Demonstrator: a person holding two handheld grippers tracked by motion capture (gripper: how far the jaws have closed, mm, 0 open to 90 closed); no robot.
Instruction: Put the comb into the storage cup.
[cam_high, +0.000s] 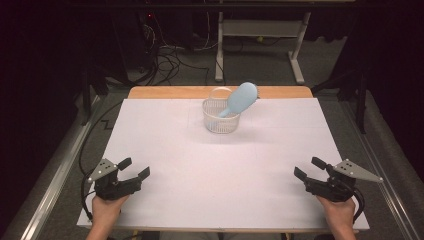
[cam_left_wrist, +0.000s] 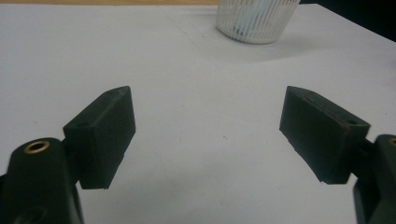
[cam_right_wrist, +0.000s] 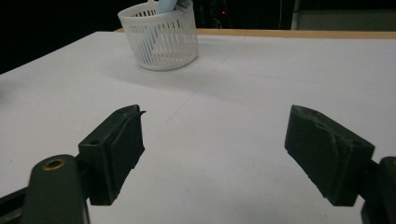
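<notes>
Light-blue hairbrush (cam_high: 241, 99) stands handle-down in the white slotted basket (cam_high: 220, 122), upper centre of the high view, head leaning over the rim to the right. Looks placed already, so probably little left to do. Left gripper (cam_high: 135, 168) & right gripper (cam_high: 308, 168) sit at the lower corners, jaws spread, holding nothing, well apart from basket. Brush handle mostly hidden behind the slats; bristle side hard to make out.

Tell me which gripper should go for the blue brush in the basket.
Probably the right. The brush leans out over the right side of the white basket, toward the right gripper. Both it and the left gripper are open, empty and about equally far off.
</notes>
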